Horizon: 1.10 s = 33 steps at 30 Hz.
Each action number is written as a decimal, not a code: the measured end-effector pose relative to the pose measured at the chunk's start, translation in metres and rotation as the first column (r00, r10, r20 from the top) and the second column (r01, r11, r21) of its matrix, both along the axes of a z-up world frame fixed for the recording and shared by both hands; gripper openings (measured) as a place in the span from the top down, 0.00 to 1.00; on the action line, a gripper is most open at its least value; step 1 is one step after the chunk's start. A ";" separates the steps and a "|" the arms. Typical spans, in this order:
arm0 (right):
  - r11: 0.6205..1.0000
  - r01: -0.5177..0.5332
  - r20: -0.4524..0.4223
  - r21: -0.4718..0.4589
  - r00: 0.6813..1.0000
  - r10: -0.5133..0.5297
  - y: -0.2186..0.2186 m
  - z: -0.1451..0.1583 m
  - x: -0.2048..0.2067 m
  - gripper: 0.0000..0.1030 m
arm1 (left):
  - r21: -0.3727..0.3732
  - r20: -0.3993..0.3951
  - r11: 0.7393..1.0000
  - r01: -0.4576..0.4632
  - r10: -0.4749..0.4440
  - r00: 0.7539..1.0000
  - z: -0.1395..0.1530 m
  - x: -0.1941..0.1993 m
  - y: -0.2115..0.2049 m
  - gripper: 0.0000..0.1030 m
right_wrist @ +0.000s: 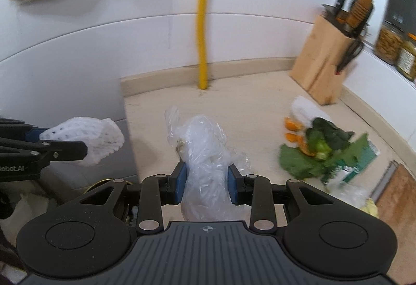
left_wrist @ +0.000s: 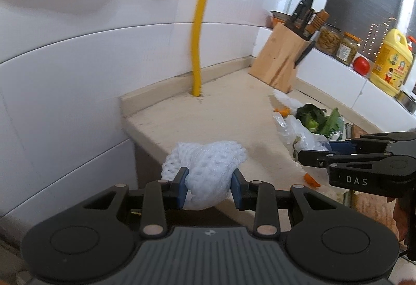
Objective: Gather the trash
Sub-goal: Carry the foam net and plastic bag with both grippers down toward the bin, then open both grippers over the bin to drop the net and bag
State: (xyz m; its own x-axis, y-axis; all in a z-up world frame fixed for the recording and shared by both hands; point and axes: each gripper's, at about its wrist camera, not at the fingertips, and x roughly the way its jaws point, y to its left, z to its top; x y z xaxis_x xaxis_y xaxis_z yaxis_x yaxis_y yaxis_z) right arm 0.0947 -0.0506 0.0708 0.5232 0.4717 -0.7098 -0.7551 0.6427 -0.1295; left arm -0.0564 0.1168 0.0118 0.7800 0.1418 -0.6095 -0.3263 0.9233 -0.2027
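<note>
My left gripper (left_wrist: 209, 187) is shut on a white foam fruit net (left_wrist: 208, 168), held just above the counter's left edge. From the right wrist view the same net (right_wrist: 85, 139) hangs past that edge, in the left gripper (right_wrist: 80, 147). My right gripper (right_wrist: 206, 184) is shut on a crumpled clear plastic bag (right_wrist: 205, 154) over the counter. In the left wrist view the right gripper (left_wrist: 312, 154) comes in from the right, next to clear plastic (left_wrist: 293, 128). Green leaves (right_wrist: 322, 152), orange peel (right_wrist: 293, 138) and a green-and-white packet (right_wrist: 356, 165) lie on the counter to the right.
A beige counter (right_wrist: 260, 108) ends at a white tiled wall. A yellow pipe (right_wrist: 202, 24) rises from its back. A wooden knife block (right_wrist: 325, 61), jars (right_wrist: 390, 43), a tomato (left_wrist: 361, 65) and a yellow bottle (left_wrist: 391, 63) stand at the right. A wooden board (right_wrist: 397, 196) lies near right.
</note>
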 end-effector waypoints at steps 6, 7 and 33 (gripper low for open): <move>0.997 -0.080 -0.024 -0.001 0.996 0.080 0.026 -0.007 -0.018 0.61 | -0.001 -0.004 0.998 -0.068 0.068 0.998 -0.003 -0.024 0.015 0.72; 0.995 -0.095 -0.028 -0.003 0.995 0.095 0.031 -0.008 -0.021 0.61 | -0.003 -0.007 0.997 -0.080 0.080 0.997 -0.005 -0.028 0.018 0.72; 0.956 -0.282 -0.223 -0.083 0.940 0.258 0.146 -0.084 -0.047 0.61 | -0.041 -0.178 0.961 -0.274 0.263 0.948 -0.065 -0.055 0.089 0.72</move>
State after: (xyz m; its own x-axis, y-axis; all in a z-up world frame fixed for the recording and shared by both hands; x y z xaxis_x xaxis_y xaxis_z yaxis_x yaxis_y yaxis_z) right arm 0.0474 0.0957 -0.0133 0.2225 0.4857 -0.8453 -0.9160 0.4011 -0.0106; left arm -0.1111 0.2063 -0.0529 0.6032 0.2880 -0.7438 -0.5948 0.7837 -0.1790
